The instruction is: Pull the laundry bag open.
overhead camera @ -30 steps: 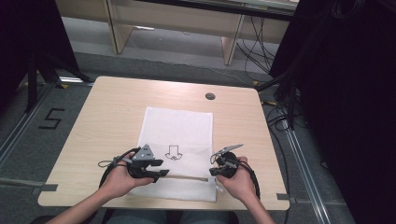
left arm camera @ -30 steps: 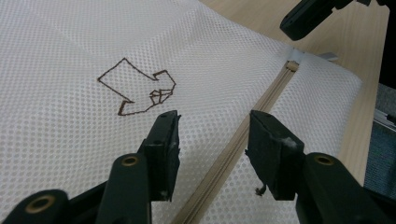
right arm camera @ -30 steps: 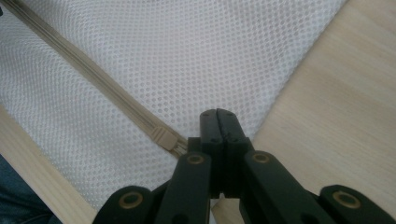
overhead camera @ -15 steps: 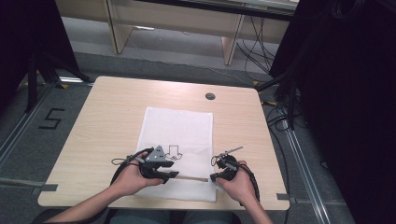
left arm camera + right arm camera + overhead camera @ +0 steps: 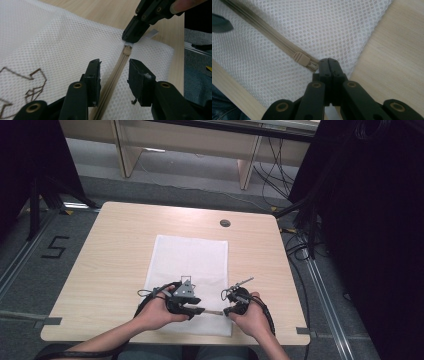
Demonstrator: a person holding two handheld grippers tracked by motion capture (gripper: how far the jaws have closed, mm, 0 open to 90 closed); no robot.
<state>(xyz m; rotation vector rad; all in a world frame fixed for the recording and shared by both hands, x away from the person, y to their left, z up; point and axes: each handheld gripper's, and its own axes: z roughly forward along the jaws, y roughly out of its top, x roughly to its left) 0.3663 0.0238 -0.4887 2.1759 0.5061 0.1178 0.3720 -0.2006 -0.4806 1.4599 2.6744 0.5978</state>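
A white mesh bag (image 5: 192,257) lies flat on the wooden table (image 5: 115,245), with a beige zipper (image 5: 214,312) along its near edge. My left gripper (image 5: 200,310) is open; its jaws stand on either side of the zipper (image 5: 117,68) just above the mesh, left gripper (image 5: 113,66). The beige zipper slider (image 5: 127,50) sits right in front of my right gripper (image 5: 130,41). My right gripper (image 5: 329,62) is shut on the bag's edge at the zipper's end, just beyond the slider (image 5: 301,59), near the bag's right corner (image 5: 359,50).
A brown line drawing (image 5: 32,82) is printed on the mesh. A round cable hole (image 5: 225,223) sits at the table's far side. The table's near edge (image 5: 170,336) is close behind both hands. Cables (image 5: 300,245) run on the floor at right.
My left gripper has slid right along the bag's near edge toward the right gripper. The right gripper has stayed nearly in place.
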